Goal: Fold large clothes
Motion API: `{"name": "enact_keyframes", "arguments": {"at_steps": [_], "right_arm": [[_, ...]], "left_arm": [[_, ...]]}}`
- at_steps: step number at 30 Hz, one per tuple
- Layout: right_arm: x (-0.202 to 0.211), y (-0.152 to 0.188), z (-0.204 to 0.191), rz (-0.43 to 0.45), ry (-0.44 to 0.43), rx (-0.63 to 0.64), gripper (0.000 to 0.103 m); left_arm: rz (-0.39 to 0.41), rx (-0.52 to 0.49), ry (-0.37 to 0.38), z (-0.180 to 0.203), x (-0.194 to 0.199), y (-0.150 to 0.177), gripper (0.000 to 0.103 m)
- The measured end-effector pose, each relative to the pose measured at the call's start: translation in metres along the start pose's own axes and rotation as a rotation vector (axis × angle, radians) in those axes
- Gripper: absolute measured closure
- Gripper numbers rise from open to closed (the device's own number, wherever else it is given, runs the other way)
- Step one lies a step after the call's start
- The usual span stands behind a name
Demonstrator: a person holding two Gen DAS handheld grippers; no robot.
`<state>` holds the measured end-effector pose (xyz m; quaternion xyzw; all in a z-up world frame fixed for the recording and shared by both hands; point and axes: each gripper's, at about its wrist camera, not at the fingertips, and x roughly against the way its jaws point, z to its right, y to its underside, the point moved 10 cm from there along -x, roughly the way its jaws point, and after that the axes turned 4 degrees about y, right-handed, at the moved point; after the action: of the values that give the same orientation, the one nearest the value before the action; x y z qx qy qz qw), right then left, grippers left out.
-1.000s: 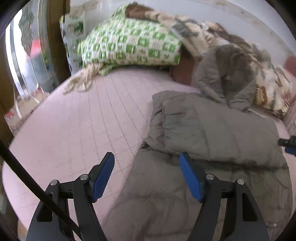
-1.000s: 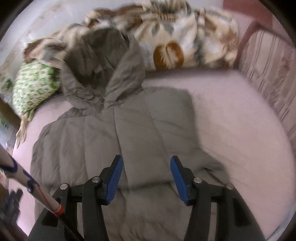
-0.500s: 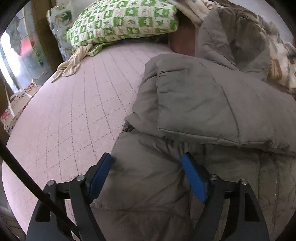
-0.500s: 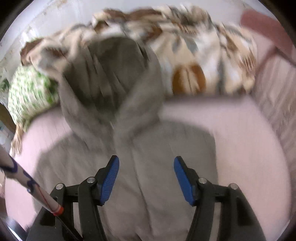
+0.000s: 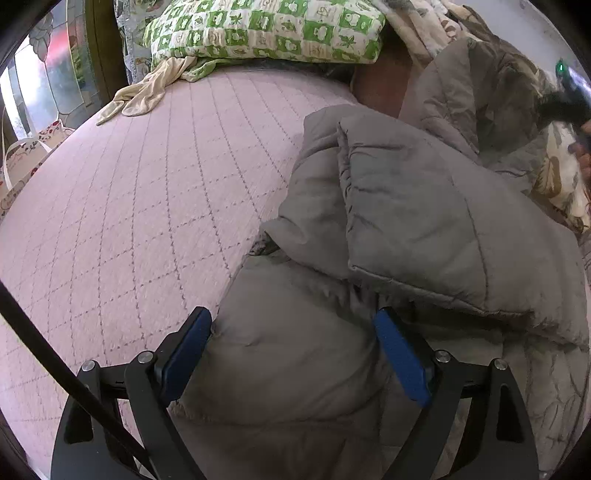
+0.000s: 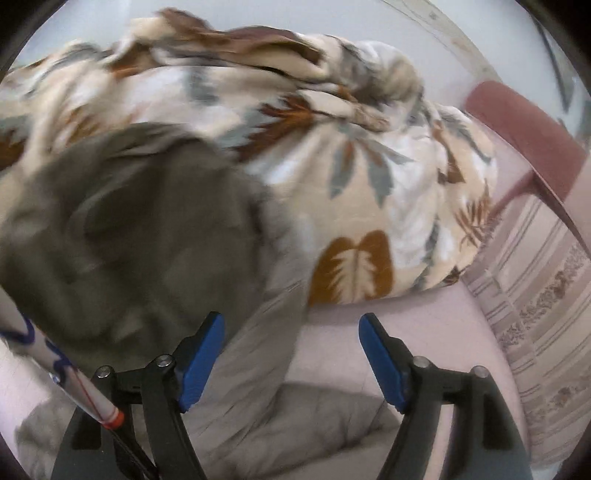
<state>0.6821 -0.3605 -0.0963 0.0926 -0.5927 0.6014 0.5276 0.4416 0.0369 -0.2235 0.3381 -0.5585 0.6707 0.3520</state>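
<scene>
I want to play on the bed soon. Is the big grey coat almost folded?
Not yet. One side of the grey coat is already folded over its middle. Both hand-held grippers are opening: the left straddles the coat's lower part, the right is near the hood. Hood and bottom still need folding in.

Lit by soft, even daylight from the window (image 5: 48, 74) at far left of the left wrist view, itself washed out with glare; only faint shadows under the folds of the grey coat (image 5: 424, 229) and beneath the green pillow (image 5: 266, 29). Sharp in that view, yet smeared by motion blur in the right wrist view, worst over the coat's hood (image 6: 140, 229) and the leaf-print blanket (image 6: 332, 155). Bent strongly by fisheye curvature, with black vignette corners in both.
</scene>
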Motion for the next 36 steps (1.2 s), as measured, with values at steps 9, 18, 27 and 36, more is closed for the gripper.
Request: {"name": "enact_keyframes", "arguments": {"at_steps": [9,18,27,36], "right_arm": [[-0.059,-0.006,-0.006,-0.09,-0.172,-0.134,0.096],[0.083,0.04,-0.016,0.121,-0.344,0.157,0.098],[0.192,0.228,0.009,0.223,-0.35,0.517,0.098],[0.175,0.276,0.049,0.157,-0.395,0.347,0.098]], "left_arm": [[0.112,-0.055,0.033,0.015,0.026,-0.014,0.014],[0.111,-0.035,0.195,0.012,0.044,-0.032,0.014],[0.03,0.103,0.638,0.022,0.072,-0.038,0.014],[-0.06,0.194,0.767,0.04,0.07,-0.021,0.014]]}}
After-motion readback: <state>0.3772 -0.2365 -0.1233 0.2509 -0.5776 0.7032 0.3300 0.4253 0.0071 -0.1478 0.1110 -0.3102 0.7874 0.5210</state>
